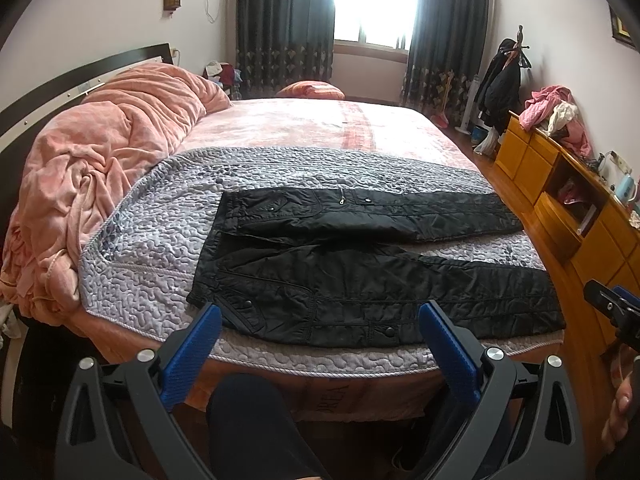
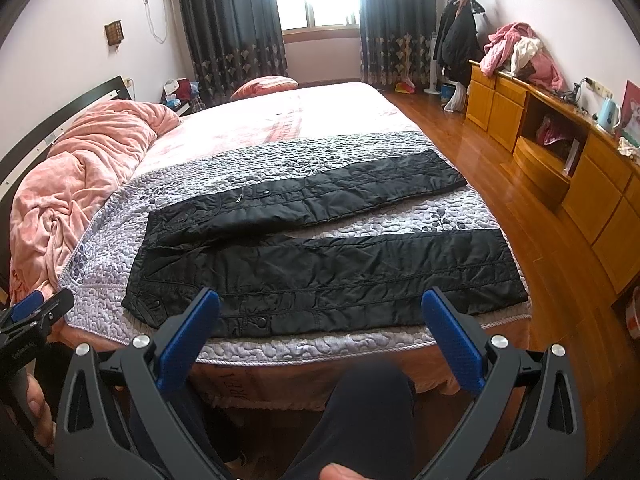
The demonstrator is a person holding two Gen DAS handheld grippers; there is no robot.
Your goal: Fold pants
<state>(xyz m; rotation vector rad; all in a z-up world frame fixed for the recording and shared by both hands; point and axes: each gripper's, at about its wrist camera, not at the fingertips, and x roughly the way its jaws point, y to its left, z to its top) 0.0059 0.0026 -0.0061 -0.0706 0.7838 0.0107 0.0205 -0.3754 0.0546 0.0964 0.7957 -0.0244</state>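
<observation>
Left wrist view: left gripper (image 1: 320,322) spread wide and empty, short of the pants (image 1: 360,264), which lie flat on the bed (image 1: 280,356), legs apart. Right gripper (image 2: 320,312) likewise (nothing held). Folding seemingly not begun; next, grasp the near edge.

the pants (image 1: 360,280) lie on a quilt (image 1: 160,208) at the bed's near edge. a blanket (image 1: 100,152) is heaped left; a dresser (image 1: 560,200) stands right

left tool (image 1: 320,324): spread wide, holding nothing | right tool (image 2: 320,312): same (side by side, level)
</observation>
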